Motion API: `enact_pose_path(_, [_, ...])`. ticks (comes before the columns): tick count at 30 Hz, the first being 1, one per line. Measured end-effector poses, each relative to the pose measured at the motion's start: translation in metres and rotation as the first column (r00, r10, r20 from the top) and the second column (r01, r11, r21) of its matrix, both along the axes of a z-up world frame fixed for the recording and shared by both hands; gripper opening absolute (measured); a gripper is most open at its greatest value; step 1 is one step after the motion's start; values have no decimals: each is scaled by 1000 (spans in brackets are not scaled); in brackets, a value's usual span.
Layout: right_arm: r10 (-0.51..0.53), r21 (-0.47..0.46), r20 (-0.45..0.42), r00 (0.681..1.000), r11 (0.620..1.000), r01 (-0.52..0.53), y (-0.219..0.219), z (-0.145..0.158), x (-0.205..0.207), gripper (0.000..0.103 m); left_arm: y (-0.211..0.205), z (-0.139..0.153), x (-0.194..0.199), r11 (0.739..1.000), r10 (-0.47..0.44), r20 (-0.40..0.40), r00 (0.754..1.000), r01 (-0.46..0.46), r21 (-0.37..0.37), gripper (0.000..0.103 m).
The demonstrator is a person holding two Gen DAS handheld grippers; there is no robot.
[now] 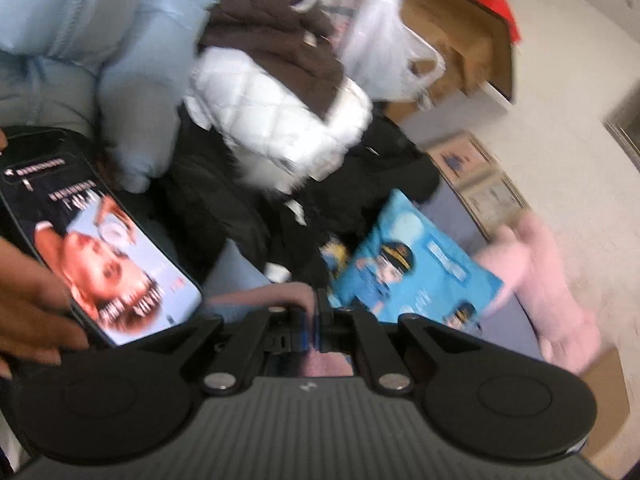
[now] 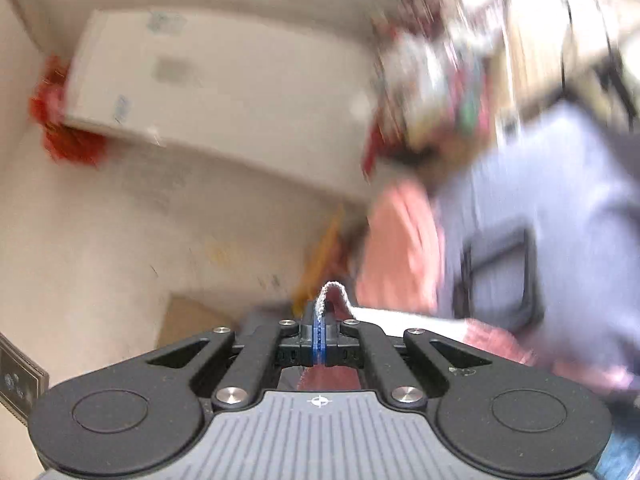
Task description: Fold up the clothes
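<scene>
Listing what the two wrist views show, item by item.

Left gripper: jaws drawn together on a fold of pink garment; more pink cloth shows under the gripper body.

Right gripper: jaws clamped tight on an edge of the same pink cloth, which loops up out of the closed pads and trails away to the right. This view is heavily blurred.

Phone: lit screen, lying at the left edge of the left wrist view, with a hand on its near end.

Pile of clothes beyond the left gripper:
- pale blue padded jacket, far left of the pile;
- brown jacket, at the top;
- white quilted jacket, just below the brown one and touching it;
- black garment, underneath both.

Blue printed packet: near the right side of the pile, just ahead of the left gripper.

White plastic bag: behind the pile, against a wooden box.

Framed pictures: on the floor to the right, near a pink soft item.

Right wrist view: pale cardboard box against the wall, red tassels at its left end, and a grey-blue cloth surface on the right.
</scene>
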State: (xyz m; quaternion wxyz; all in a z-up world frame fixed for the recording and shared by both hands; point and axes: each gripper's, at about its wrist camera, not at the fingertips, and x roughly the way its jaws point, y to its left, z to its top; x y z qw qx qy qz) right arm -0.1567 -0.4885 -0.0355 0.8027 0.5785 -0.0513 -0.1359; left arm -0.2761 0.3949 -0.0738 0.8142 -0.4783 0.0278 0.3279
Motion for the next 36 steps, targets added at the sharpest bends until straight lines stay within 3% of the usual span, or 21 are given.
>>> enact_pose_path(2, [-52,-72,20,998,996,53,-2,20,-30,1,-10,2,1,999,-46,-3,999,47,15,4])
enact_pose_path(6, [-45,-191,-87,995,981,28,8,35,-33,1,-24,0,6,996,-65,-42,997,67,59,4])
enact_pose_path(9, [32,-143,-213,977,988,-63,19,16,9,2,-19,-8,3,999,-43,-45,998,44,27,4])
enact_pose_path(13, [183,-78,-337,924,972,-221,40,-6,91,2,-12,-13,-9,1000,13,-55,998,-12,14,4])
enact_pose_path(15, [232,-69,-304,924,962,-264,52,-3,120,2,-10,-14,-15,999,39,-51,998,-38,16,4])
enact_pose_path(18, [215,-124,-204,955,962,-243,64,11,145,1,-9,-16,-25,997,77,-45,996,-77,21,4])
enact_pose_path(20, [136,-179,-259,956,966,-186,69,8,161,2,-8,-20,-26,995,103,-56,993,-101,23,4])
enact_pose_path(22, [113,-191,-441,890,957,-217,73,-21,198,2,-7,-25,-25,992,123,-79,989,-121,31,4])
enact_pose_path(25, [140,-140,-655,742,943,-302,81,-81,248,2,-8,-30,-20,990,134,-117,984,-128,55,4])
enact_pose_path(28, [193,-47,-751,631,938,-343,92,-136,274,2,-10,-29,-16,990,133,-133,982,-125,68,4])
enact_pose_path(30, [200,-25,-787,584,935,-355,99,-157,285,2,-12,-26,-14,990,128,-138,982,-120,70,4])
enact_pose_path(31, [204,-21,-792,575,933,-360,106,-159,287,2,-12,-25,-14,990,129,-140,982,-119,71,4])
enact_pose_path(33, [218,-40,-766,605,923,-383,112,-148,293,2,-13,-24,-13,990,127,-143,982,-118,73,4])
enact_pose_path(36, [205,-141,-682,702,905,-401,119,-115,292,6,-15,-22,-10,990,126,-151,980,-115,83,4])
